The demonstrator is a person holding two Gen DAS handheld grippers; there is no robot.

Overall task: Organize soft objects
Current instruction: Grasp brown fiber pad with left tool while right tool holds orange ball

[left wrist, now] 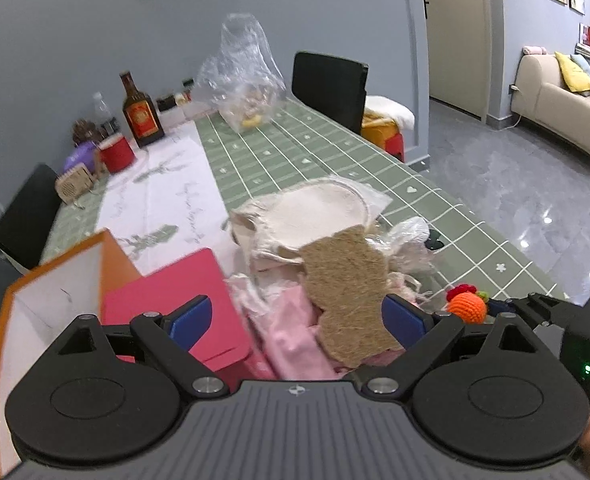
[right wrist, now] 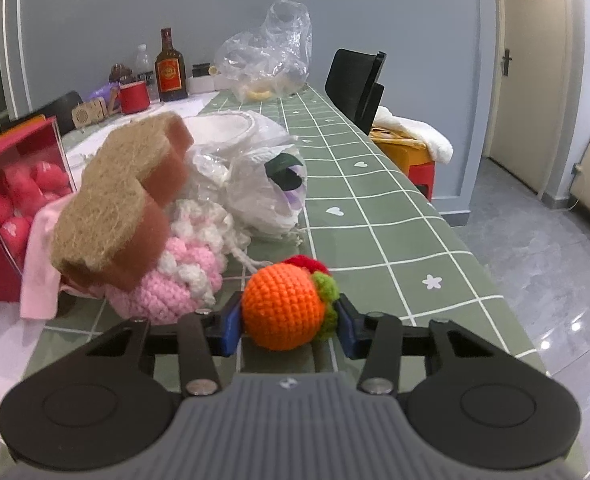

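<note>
Sorting the soft things looks to be at its pick-up step, with the pile of soft objects as the landmark. Left of the pile stand an orange-edged box (left wrist: 55, 280) and a pink box (left wrist: 175, 304); from the right wrist view a red clear-fronted box (right wrist: 15, 208) holding pink balls sits on that same side, and any of these may be the destination, though I cannot tell which. The left gripper (left wrist: 295, 320) hangs over the near edge of the pile with its fingers wide apart and holding nothing; a brown bear-shaped sponge (left wrist: 347, 292) lies on top of the pile between them, leaning against the right finger, with pink cloth (left wrist: 291, 340) beneath it. Beside the sponge, the right wrist view shows a pink and white crochet piece (right wrist: 175, 276) and a crumpled clear plastic wrap (right wrist: 263, 184). Right of the pile, on the green checked surface (right wrist: 395, 240), the right gripper (right wrist: 289, 318) has its fingers drawn in on either side of an orange crochet fruit (right wrist: 283, 304), both pads touching it. Next, I judge, the right hand must lift the fruit clear without crushing it and carry it across the pile to a box, while the left closes on the sponge.
</note>
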